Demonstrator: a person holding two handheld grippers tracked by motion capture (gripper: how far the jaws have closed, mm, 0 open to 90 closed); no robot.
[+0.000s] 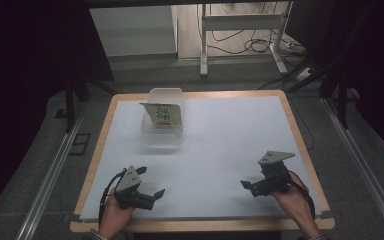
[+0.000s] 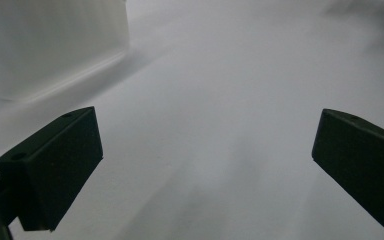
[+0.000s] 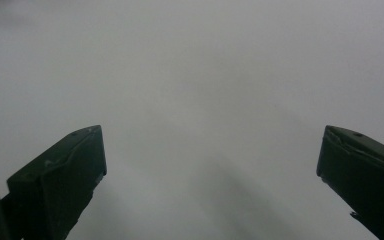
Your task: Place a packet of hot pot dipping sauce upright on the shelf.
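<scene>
A clear plastic container [image 1: 163, 131] stands at the back left of the white sheet, with a yellowish packet [image 1: 163, 114] with dark writing leaning inside it. My left gripper [image 1: 151, 181] rests low at the front left, pointing right, open with nothing between its jaws. In the left gripper view [image 2: 205, 145] the jaws stand wide apart over bare sheet, and the container [image 2: 55, 45] is blurred at the upper left. My right gripper [image 1: 253, 178] sits at the front right, pointing left, also open. Its own view [image 3: 210, 155] has the jaws wide apart over the plain sheet.
The white sheet [image 1: 220, 140] covers a wooden table [image 1: 300, 150] whose edge shows all round. Behind the table are a white desk frame [image 1: 240, 35] and cables on the floor. Metal rails [image 1: 50, 175] run along both sides.
</scene>
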